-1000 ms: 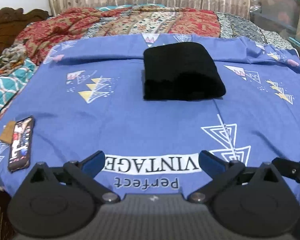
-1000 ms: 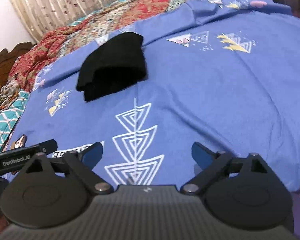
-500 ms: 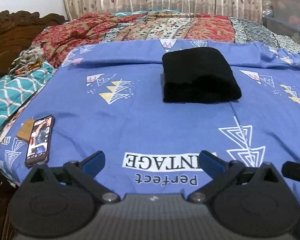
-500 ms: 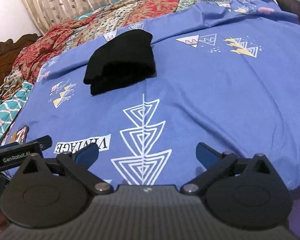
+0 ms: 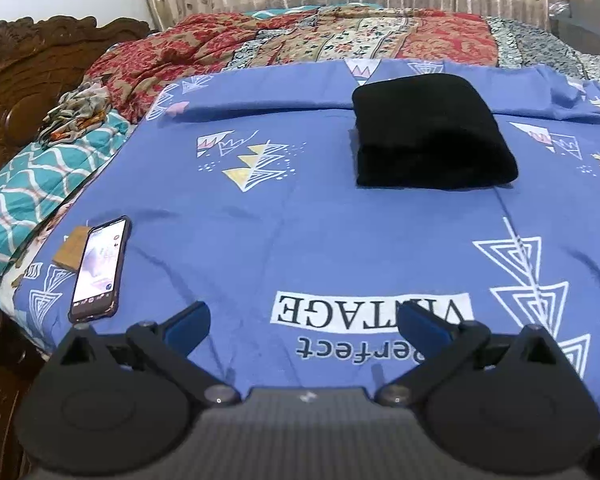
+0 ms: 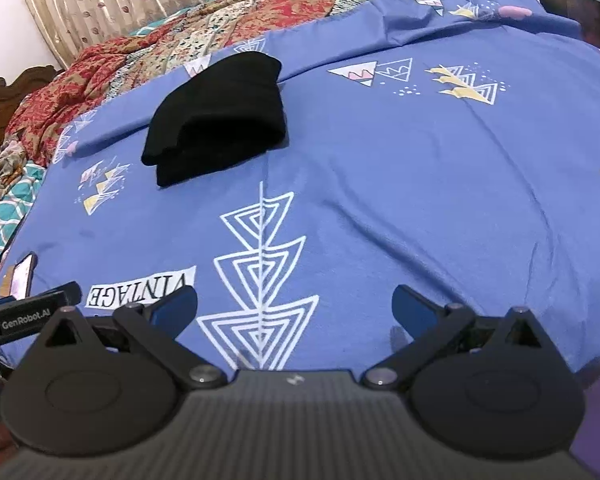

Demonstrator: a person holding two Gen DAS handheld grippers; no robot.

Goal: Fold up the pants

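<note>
The black pants (image 5: 430, 132) lie folded into a compact stack on the blue printed bedsheet (image 5: 300, 208), toward the far side of the bed. They also show in the right wrist view (image 6: 220, 114). My left gripper (image 5: 304, 326) is open and empty, hovering over the near edge of the sheet, well short of the pants. My right gripper (image 6: 294, 306) is open and empty too, near the front edge. The left gripper's body (image 6: 28, 316) shows at the left in the right wrist view.
A phone (image 5: 100, 268) lies on the sheet's front left corner beside a brown tag. A red patterned quilt (image 5: 340, 40) and a teal blanket (image 5: 32, 184) border the sheet. A carved wooden headboard (image 5: 32, 64) stands left. Curtains hang behind.
Both grippers have drawn back and swung slightly left, so the pants appear further right and farther away. The pants have not moved. Both grippers stay open.
</note>
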